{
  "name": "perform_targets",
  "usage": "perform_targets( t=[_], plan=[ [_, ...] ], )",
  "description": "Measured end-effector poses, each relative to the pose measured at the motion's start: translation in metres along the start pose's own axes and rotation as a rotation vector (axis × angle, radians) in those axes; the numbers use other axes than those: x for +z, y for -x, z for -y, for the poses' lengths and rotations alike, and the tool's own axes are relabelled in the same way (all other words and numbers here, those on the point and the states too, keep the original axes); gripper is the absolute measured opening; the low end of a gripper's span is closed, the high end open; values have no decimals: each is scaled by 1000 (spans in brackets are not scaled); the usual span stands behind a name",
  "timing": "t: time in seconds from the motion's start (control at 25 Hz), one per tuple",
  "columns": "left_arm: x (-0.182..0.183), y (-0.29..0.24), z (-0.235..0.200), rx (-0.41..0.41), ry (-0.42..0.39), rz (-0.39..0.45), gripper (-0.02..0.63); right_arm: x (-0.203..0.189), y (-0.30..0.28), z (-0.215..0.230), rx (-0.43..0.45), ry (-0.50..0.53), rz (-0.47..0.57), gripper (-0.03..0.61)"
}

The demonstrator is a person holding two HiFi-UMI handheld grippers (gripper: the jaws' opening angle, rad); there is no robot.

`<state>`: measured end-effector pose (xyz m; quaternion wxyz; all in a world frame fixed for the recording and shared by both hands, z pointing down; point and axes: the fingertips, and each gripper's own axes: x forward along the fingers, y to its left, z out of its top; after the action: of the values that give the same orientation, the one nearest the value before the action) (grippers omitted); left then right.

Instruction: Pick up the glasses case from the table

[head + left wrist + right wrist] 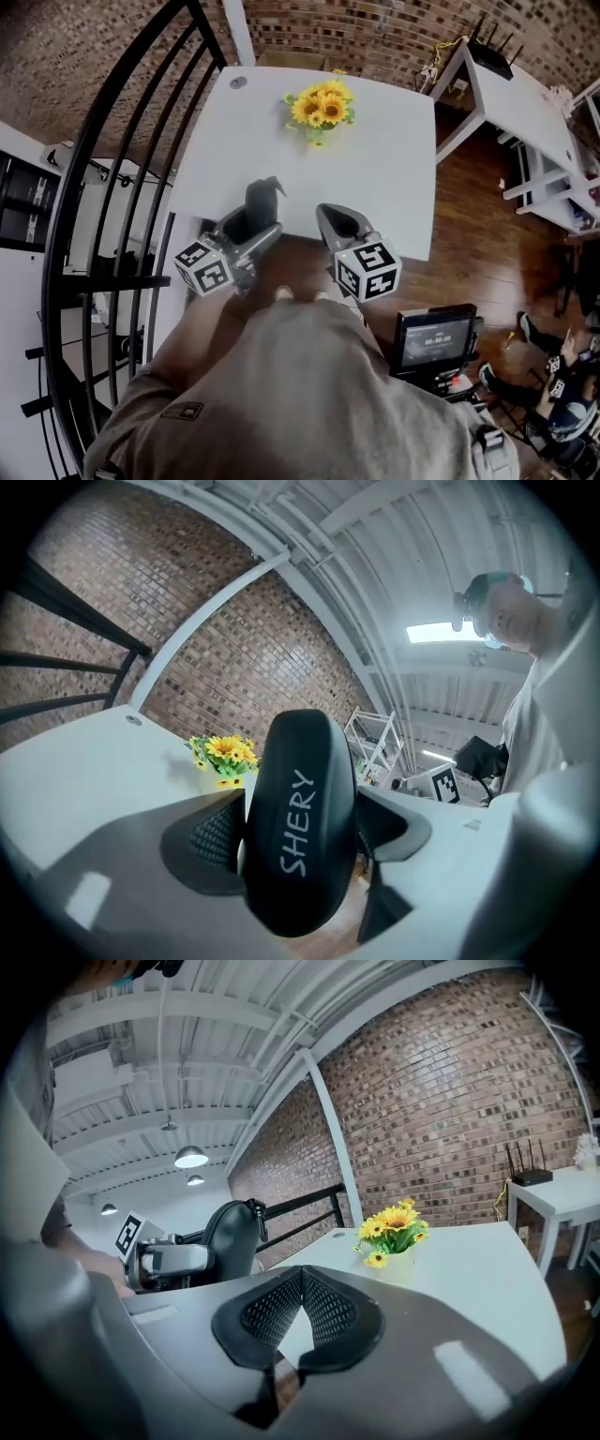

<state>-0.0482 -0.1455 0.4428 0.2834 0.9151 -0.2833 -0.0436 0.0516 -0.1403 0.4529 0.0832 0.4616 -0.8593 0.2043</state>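
Shirt fills the head view's bottom. Ahead of it, left gripper holds the dark glasses case upright over the near edge of the desk, apparently clear of it. Right gripper just beside.

Left gripper view: jaws clamped across the case's middle. Looks light and stiff with a smooth shell, so it may slip.

Right gripper view: jaws together, empty. Case off to its left.
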Motion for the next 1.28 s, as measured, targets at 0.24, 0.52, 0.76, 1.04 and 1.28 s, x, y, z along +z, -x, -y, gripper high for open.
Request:
perform_targets(
  t=[0.24,0.52,0.76,1.04,1.28],
  plan=[
    [10,11,6,-31,-3,5,360,4,6,-7,-24,2,7,13],
    [8,22,5,-44,20,0,360,-2,8,-11,-53,-6,5,12],
    [8,32,6,-55,38,8,360,-3,11,-13,-79,-16,7,12],
    [4,29,12,-84,35,15,360,-3,19,-11,-103,-5,17,12],
    [2,27,16,-95,48,8,360,-3,24,-13,-114,1,20,12]
  ],
)
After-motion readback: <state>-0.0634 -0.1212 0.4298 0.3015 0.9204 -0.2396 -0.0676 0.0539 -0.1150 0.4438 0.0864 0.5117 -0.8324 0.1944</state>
